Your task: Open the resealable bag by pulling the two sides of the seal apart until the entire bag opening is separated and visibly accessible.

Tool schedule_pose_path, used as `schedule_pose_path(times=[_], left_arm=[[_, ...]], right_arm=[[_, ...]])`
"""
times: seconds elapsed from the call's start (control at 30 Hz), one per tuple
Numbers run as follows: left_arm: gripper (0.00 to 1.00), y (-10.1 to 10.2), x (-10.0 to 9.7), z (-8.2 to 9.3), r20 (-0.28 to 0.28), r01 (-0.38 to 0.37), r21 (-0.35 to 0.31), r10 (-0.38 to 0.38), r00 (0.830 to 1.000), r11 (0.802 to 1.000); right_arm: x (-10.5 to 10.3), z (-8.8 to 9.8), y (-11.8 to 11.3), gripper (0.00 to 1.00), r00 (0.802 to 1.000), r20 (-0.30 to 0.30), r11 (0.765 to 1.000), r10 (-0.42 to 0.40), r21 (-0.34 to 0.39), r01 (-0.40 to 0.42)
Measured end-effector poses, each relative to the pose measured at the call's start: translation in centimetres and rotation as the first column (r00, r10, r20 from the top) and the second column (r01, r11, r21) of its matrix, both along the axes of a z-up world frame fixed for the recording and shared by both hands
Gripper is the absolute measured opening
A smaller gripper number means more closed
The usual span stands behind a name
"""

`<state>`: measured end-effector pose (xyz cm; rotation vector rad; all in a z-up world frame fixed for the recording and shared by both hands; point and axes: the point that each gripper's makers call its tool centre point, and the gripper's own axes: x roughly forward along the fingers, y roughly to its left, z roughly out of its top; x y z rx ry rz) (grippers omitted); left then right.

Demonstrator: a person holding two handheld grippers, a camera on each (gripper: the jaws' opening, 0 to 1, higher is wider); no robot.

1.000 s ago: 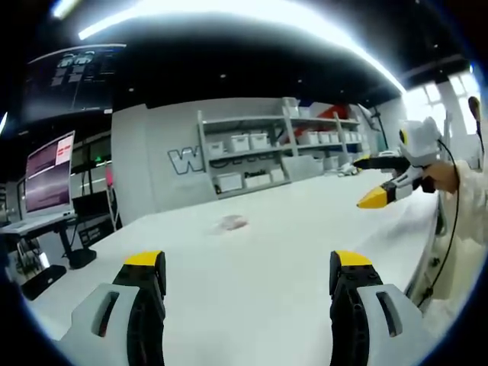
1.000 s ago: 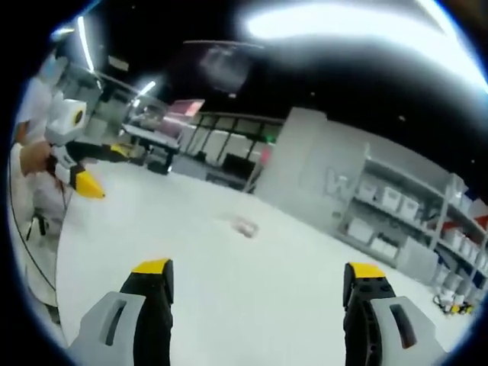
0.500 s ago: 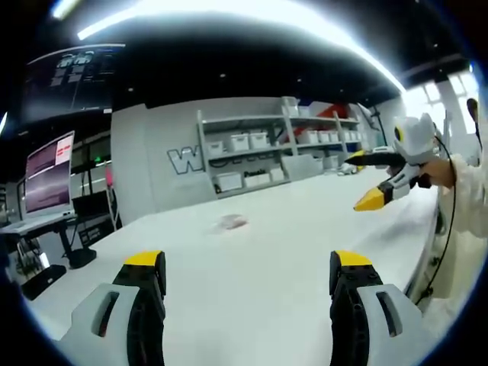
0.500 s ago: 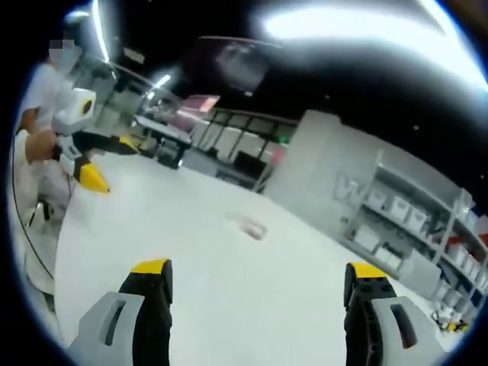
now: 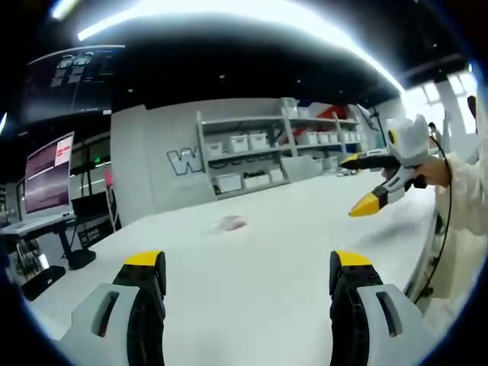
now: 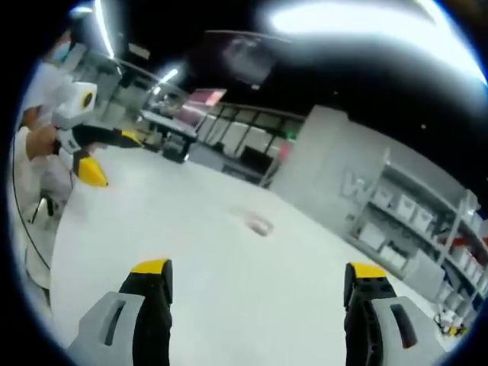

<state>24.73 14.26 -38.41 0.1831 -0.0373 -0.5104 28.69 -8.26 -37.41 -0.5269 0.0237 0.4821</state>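
A small clear resealable bag (image 5: 231, 223) with something pinkish inside lies flat on the white table (image 5: 274, 259), far ahead of both grippers. My left gripper (image 5: 248, 263) is open, its yellow-tipped jaws wide apart low over the table with nothing between them. My right gripper (image 5: 358, 183) comes in from the right, held by a hand above the table, jaws open. In the right gripper view the bag (image 6: 261, 224) lies ahead of the open right gripper (image 6: 258, 268), and the left gripper (image 6: 113, 158) shows at the left, open.
Shelves with white bins (image 5: 252, 156) line the grey back wall. A lit monitor (image 5: 49, 175) stands on a desk at the left. The person's white sleeve (image 5: 465, 198) is by the table's edge (image 5: 427, 252) on the right.
The right gripper has drifted a little left and lower in the left gripper view. The right gripper view has turned, bringing the bag nearer its centre. The left gripper has not moved.
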Motion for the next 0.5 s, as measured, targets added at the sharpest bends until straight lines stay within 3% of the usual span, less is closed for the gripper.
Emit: schedule_pose_path(times=[0.27,0.5], left_arm=[[0.88,-0.1,0.0,0.0,0.000,0.004,0.004,-0.004,1.000,1.000],[0.88,0.0,0.1,-0.4,-0.009,0.000,0.015,0.000,1.000,1.000]], right_arm=[[0.5,0.0,0.7,0.94,1.000,-0.006,1.000,0.015,0.025,-0.014],[1.4,0.6,1.4,0.92,1.000,-0.021,0.991,0.012,0.132,-0.009]])
